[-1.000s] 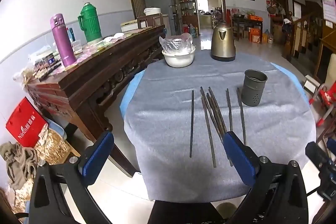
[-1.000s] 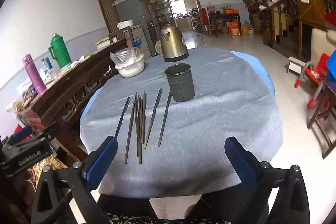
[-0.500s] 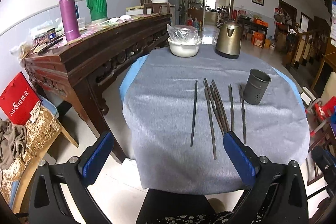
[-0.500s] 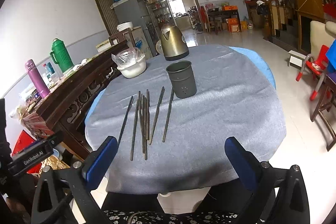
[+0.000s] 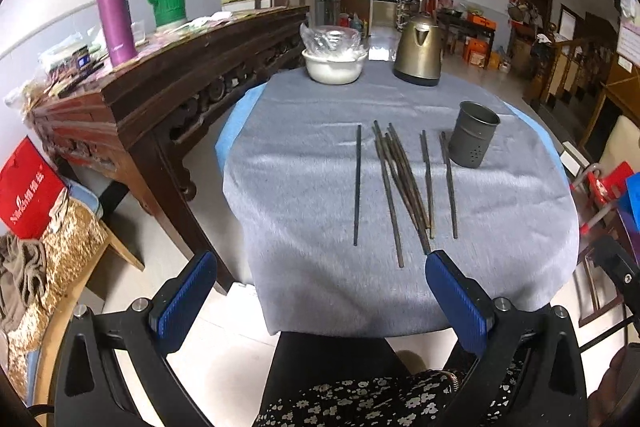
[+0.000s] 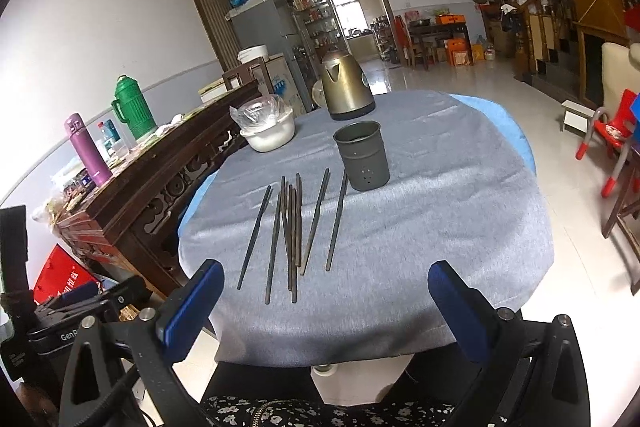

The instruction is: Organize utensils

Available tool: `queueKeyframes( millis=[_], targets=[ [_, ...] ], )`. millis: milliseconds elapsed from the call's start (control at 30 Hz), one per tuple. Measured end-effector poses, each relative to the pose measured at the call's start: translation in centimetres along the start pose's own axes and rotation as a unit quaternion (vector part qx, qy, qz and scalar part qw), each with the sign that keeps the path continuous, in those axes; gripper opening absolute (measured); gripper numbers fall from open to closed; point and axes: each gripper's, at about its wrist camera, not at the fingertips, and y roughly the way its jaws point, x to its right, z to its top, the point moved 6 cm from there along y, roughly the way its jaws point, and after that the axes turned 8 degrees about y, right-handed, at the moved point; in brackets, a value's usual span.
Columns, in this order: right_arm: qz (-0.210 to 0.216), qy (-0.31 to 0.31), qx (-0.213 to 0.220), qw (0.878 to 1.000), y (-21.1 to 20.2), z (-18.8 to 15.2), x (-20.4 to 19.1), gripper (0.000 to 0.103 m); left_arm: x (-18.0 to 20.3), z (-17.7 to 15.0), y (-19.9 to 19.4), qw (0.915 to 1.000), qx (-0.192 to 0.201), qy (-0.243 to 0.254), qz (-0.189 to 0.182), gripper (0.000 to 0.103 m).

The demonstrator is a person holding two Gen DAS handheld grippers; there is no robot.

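Observation:
Several dark chopsticks [image 5: 400, 179] [image 6: 294, 227] lie side by side on the grey tablecloth, their ends toward me. A grey metal holder cup [image 5: 473, 134] [image 6: 362, 155] stands upright just right of their far ends. My left gripper [image 5: 320, 291] is open, held short of the table's near edge with nothing between its blue pads. My right gripper [image 6: 326, 301] is also open and empty, level with the near edge and below the chopsticks' tips.
A white bowl with a plastic bag [image 5: 334, 61] and a brass kettle [image 5: 420, 51] stand at the table's far side. A dark wooden sideboard [image 5: 168, 75] runs along the left. A red chair [image 6: 612, 143] is on the right. A person's flowered clothing [image 5: 360, 399] is below.
Both grippers have risen and pulled back slightly, so the table and chopsticks sit further from the fingers. Both stay open.

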Motion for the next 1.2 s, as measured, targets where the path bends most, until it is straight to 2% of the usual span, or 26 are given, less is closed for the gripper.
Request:
queueKeyframes(
  millis=[133, 433, 1200],
  targets=[
    [-0.003, 0.007, -0.003, 1.000, 0.3, 0.1, 0.5, 0.103, -0.4, 0.2, -0.3, 0.9998, 0.014, -0.010, 0.008, 0.103],
    [-0.013, -0.005, 0.004, 1.000, 0.6, 0.4, 0.4, 0.103, -0.2, 1.5, -2.0, 0.9963, 0.066, 0.019, 0.052, 0.103],
    [-0.018, -0.016, 0.001, 1.000, 1.1, 0.2, 0.3, 0.103, -0.2, 1.0, -1.0, 0.9970, 0.051, 0.013, 0.057, 0.103]
  ],
)
